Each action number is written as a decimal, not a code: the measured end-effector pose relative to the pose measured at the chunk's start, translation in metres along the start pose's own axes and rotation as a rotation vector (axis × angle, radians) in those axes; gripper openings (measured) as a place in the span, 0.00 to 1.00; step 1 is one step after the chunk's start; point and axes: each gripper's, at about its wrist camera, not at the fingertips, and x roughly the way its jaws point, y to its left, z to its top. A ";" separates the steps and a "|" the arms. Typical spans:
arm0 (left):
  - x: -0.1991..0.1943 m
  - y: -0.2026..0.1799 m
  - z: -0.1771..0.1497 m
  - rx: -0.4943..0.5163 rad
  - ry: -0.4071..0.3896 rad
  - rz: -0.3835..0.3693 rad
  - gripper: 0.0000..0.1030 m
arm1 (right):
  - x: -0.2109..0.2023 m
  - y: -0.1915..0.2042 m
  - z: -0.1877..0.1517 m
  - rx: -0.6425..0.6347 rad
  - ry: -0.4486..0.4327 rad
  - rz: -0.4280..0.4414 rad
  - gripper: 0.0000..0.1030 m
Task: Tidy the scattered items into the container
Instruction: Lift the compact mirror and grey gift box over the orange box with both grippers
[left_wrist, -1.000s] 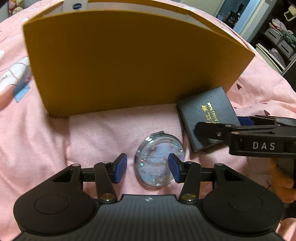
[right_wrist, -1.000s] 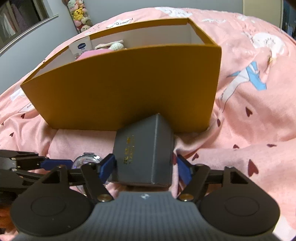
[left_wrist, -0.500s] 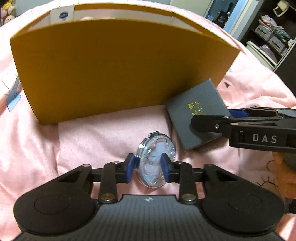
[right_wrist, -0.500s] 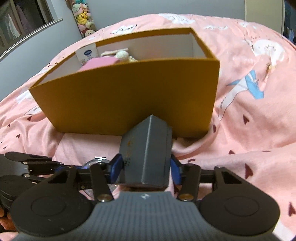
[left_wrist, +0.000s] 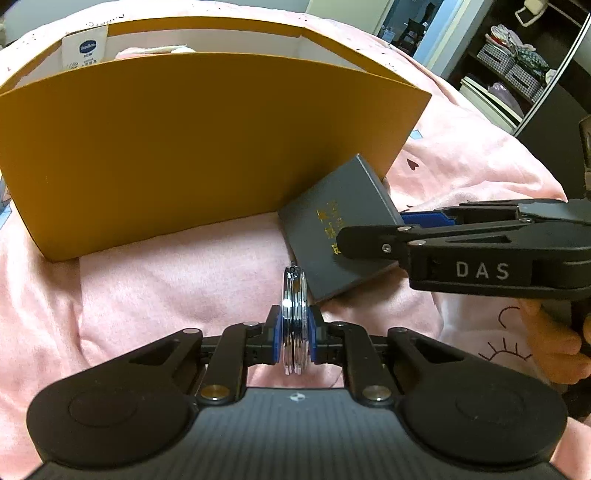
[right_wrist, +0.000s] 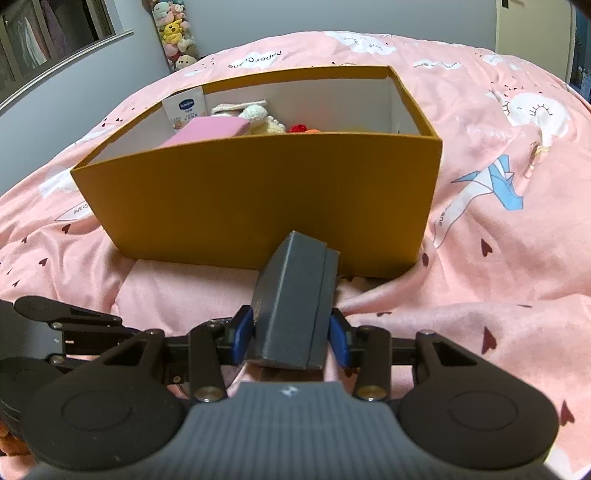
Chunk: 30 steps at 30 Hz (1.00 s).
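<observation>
Home bedroom: pink printed duvet (right_wrist: 480, 229), plush toys (right_wrist: 173, 29), storage shelves (left_wrist: 517, 70).

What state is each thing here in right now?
Mirror: closed, on edge, clamped in the left fingers.
Grey case: closed, tilted, between the right fingers, which are closing on it.
Box: open-topped, upright on the bed, partly filled.
Lotion tube: standing in the box's back corner.
Pink card: lying tilted in the box.
</observation>
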 end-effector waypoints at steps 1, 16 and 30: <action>-0.002 0.001 0.000 -0.004 -0.005 -0.002 0.15 | 0.001 -0.001 0.000 0.004 0.001 0.002 0.45; -0.008 -0.006 0.009 -0.055 -0.066 -0.020 0.14 | -0.034 0.006 0.006 -0.082 -0.059 -0.008 0.38; -0.050 -0.008 0.028 -0.077 -0.179 -0.031 0.14 | -0.069 -0.007 0.019 -0.049 -0.110 0.026 0.38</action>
